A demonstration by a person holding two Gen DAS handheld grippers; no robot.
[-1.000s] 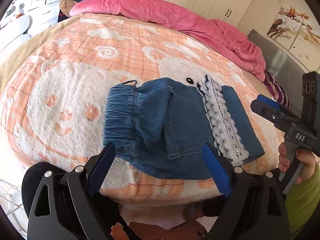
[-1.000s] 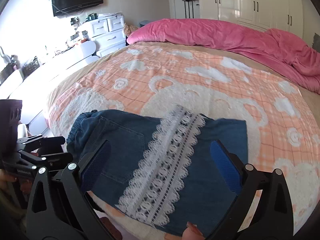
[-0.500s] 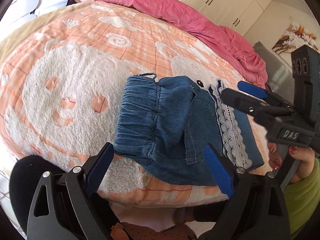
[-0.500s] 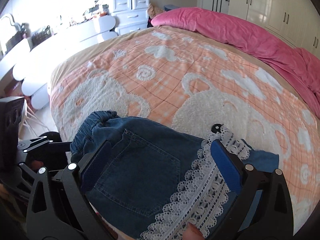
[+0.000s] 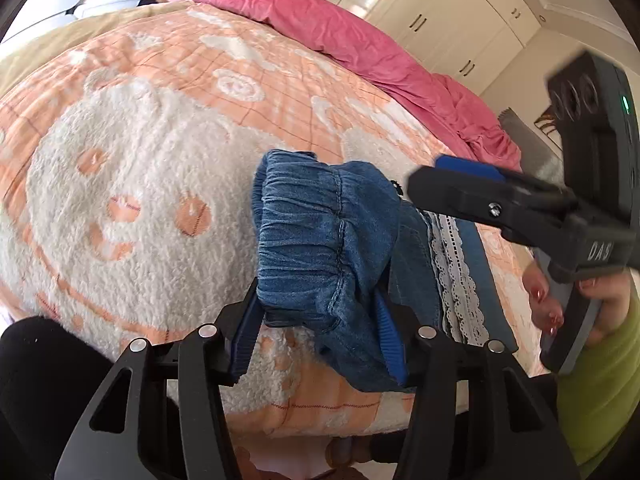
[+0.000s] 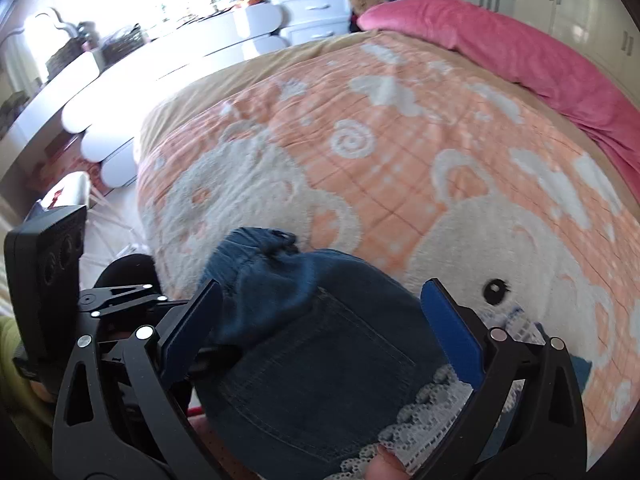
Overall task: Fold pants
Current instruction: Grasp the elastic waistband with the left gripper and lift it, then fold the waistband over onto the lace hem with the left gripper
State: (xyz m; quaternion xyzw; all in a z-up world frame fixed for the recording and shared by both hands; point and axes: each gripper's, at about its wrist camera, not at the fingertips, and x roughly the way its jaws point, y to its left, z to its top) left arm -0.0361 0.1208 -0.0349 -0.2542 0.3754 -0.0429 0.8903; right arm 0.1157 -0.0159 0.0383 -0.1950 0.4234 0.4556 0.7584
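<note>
Around the pants' [image 5: 320,240] waistband, left tongs [image 5: 316,332] seemingly clamped.

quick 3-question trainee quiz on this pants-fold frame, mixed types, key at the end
1. True or false: the left gripper has its jaws around the elastic waistband of the denim pants.
2. Multiple choice: the trim on the pants is A) red ribbon B) white lace C) yellow fringe.
3. Fill in: the pants lie on an orange and white ____ with a bear pattern.

Key: 1 true; 2 B; 3 blanket.
</note>
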